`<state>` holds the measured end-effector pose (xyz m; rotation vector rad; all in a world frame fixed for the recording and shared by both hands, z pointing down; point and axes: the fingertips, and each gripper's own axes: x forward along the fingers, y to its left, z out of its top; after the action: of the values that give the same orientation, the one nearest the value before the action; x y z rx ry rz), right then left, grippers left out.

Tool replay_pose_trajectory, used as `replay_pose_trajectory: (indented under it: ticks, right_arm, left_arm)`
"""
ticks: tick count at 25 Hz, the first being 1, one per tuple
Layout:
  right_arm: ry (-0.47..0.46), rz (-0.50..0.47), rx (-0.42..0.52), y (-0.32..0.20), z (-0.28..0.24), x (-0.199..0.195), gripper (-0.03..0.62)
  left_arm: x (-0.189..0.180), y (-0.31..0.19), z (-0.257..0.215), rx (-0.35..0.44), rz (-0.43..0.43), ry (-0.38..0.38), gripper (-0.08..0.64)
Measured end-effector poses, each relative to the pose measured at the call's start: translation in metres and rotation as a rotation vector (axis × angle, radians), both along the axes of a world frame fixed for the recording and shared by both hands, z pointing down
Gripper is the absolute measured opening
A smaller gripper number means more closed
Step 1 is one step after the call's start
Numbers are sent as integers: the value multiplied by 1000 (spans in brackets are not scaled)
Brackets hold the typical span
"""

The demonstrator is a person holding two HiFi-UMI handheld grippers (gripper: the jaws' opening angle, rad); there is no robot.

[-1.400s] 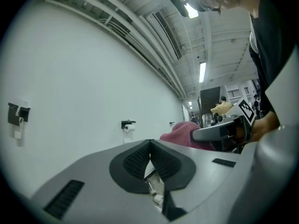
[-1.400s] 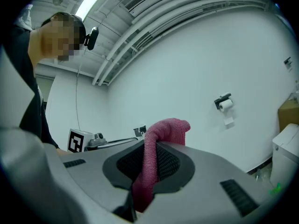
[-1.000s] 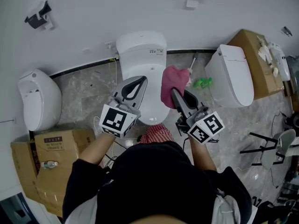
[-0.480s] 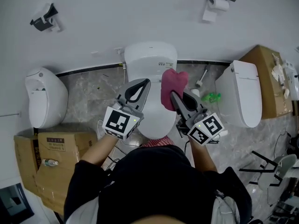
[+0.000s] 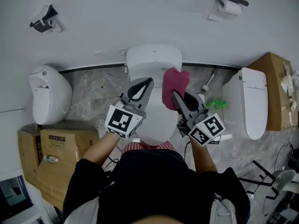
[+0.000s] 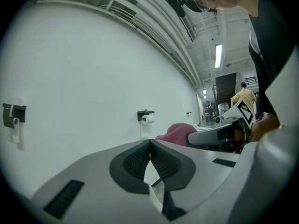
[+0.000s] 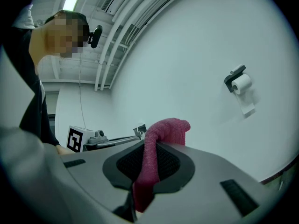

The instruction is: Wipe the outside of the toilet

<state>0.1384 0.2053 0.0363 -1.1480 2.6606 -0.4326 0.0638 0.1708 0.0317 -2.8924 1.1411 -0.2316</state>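
A white toilet [image 5: 153,59] stands against the wall in the head view, its tank at the top and its bowl running down under both grippers. My right gripper [image 5: 175,95] is shut on a dark pink cloth [image 5: 174,84], which stands up from the jaws over the toilet's right side near the tank. In the right gripper view the cloth [image 7: 158,141] runs up between the black pads [image 7: 175,164] of my right gripper [image 7: 149,149]. My left gripper [image 5: 143,85] hovers over the lid's left half. Its tips [image 6: 149,143] meet with nothing between them.
A second white toilet [image 5: 49,94] sits at the left and a third [image 5: 250,107] at the right. Cardboard boxes [image 5: 56,148] [image 5: 279,90] flank them. A toilet brush [image 5: 208,85] and a green item [image 5: 217,104] lie on the floor to the right. A paper roll holder [image 5: 229,1] hangs on the wall.
The head view has swung left, so everything has slid right. The cloth, earlier beside the toilet's right flank, is now over its right side near the tank. Both grippers stay shut.
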Motion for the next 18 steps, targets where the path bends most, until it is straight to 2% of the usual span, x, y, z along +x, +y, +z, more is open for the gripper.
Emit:
replay_pose_trajectory:
  ticks: [5, 11, 14, 18]
  right_arm:
    - [34, -35, -23, -21, 14, -1, 55]
    - [94, -60, -49, -49, 30, -27, 54]
    - [114, -63, -52, -69, 35, -43, 55]
    - [185, -74, -60, -99, 47, -70, 55]
  left_arm:
    - [-3, -16, 11, -20, -37, -7, 9]
    - [-26, -47, 32, -61, -68, 16, 9]
    - [-31, -70, 41, -67, -54, 16, 9]
    - [-43, -101, 53, -84, -36, 54, 9]
